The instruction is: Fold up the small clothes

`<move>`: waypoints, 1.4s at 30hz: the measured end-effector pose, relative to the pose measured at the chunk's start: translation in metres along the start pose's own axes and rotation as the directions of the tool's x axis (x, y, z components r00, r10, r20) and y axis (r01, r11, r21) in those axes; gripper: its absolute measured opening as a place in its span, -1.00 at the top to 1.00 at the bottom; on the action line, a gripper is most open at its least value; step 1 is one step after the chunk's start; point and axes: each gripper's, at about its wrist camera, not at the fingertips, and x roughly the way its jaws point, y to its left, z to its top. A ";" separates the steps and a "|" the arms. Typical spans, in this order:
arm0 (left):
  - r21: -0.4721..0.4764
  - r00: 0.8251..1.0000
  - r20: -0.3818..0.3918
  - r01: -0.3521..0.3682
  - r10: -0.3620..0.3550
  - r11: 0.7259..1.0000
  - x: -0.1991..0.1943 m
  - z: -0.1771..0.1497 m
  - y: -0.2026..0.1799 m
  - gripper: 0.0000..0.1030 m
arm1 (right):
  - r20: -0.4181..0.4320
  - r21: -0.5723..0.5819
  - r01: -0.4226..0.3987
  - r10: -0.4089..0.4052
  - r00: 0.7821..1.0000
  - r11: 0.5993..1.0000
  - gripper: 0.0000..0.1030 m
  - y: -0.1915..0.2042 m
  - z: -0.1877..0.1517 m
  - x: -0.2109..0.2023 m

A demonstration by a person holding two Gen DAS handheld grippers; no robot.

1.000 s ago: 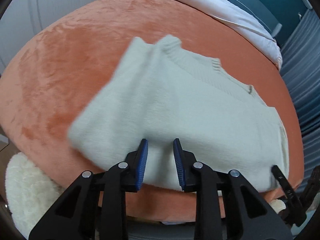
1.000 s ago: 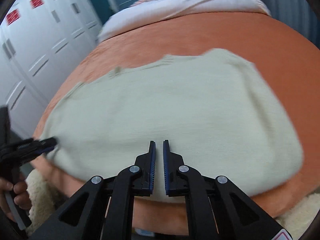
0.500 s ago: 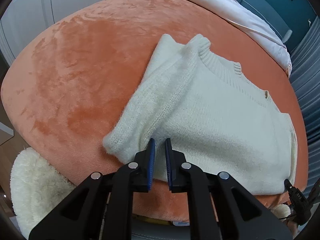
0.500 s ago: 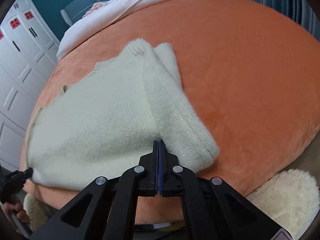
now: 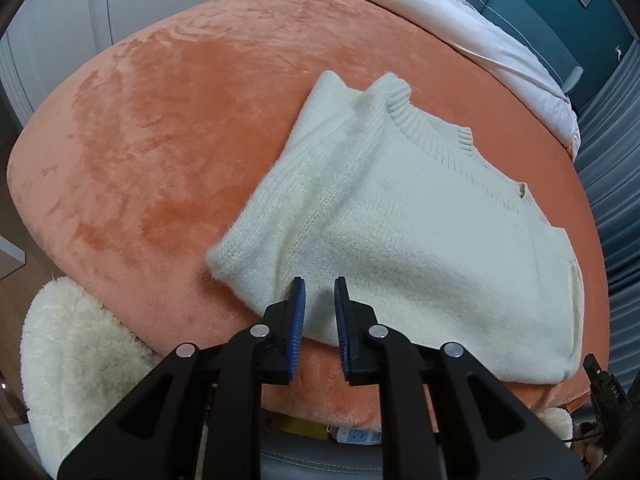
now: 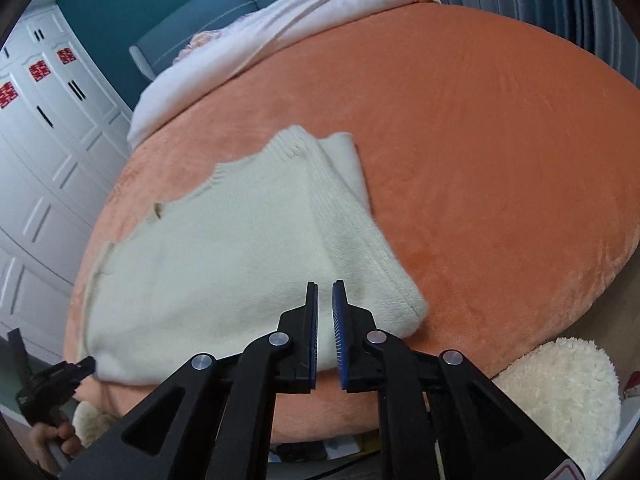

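Observation:
A cream knitted sweater (image 5: 400, 232) lies flat on the orange plush bed cover (image 5: 160, 140), collar away from me, one sleeve folded over the body. My left gripper (image 5: 320, 292) hovers over its near hem, jaws slightly apart and holding nothing. In the right wrist view the sweater (image 6: 240, 256) has its folded sleeve along the right edge. My right gripper (image 6: 325, 292) sits over the near hem with a narrow gap between the jaws, empty. The left gripper (image 6: 82, 366) shows at the sweater's lower left corner, the right gripper's tip (image 5: 596, 368) at the other corner.
A white duvet (image 6: 248, 44) lies at the bed's far end by a teal headboard. White wardrobe doors (image 6: 44, 152) stand on one side, grey curtains (image 5: 616, 160) on the other. Fluffy cream rugs (image 5: 72, 364) (image 6: 560, 396) lie below the bed's near edge.
Both grippers have opened a little and let go of the sweater's hem. The sweater now lies still on the cover, and both grippers have drawn back slightly.

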 end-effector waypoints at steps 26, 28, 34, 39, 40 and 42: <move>-0.129 0.998 0.014 0.059 -0.057 0.990 -0.024 -0.003 0.037 0.32 | -0.237 -0.363 -0.184 0.101 0.966 0.913 0.97 0.187 -0.054 0.087; -0.117 0.995 0.030 0.095 -0.092 0.989 -0.028 0.004 0.026 0.32 | -0.216 -0.346 -0.194 0.123 0.969 0.918 0.97 0.185 -0.046 0.073; -0.010 0.992 0.046 0.121 -0.121 0.993 -0.012 0.037 -0.026 0.25 | -0.062 -0.213 -0.095 0.084 0.995 0.972 0.94 0.120 0.001 0.033; 0.040 0.998 0.004 0.056 -0.056 0.998 0.027 0.040 -0.045 0.10 | -0.007 -0.132 0.075 -0.076 0.997 0.988 0.86 0.043 0.020 0.033; 0.054 0.999 0.016 0.041 -0.042 0.998 0.032 0.038 -0.046 0.07 | -0.025 -0.134 0.113 -0.117 0.993 0.984 0.82 0.030 0.017 0.040; 0.115 0.999 0.040 -0.001 -0.004 0.993 0.038 0.034 -0.055 -0.04 | -0.089 -0.143 0.126 -0.140 0.986 0.982 0.91 0.011 0.009 0.059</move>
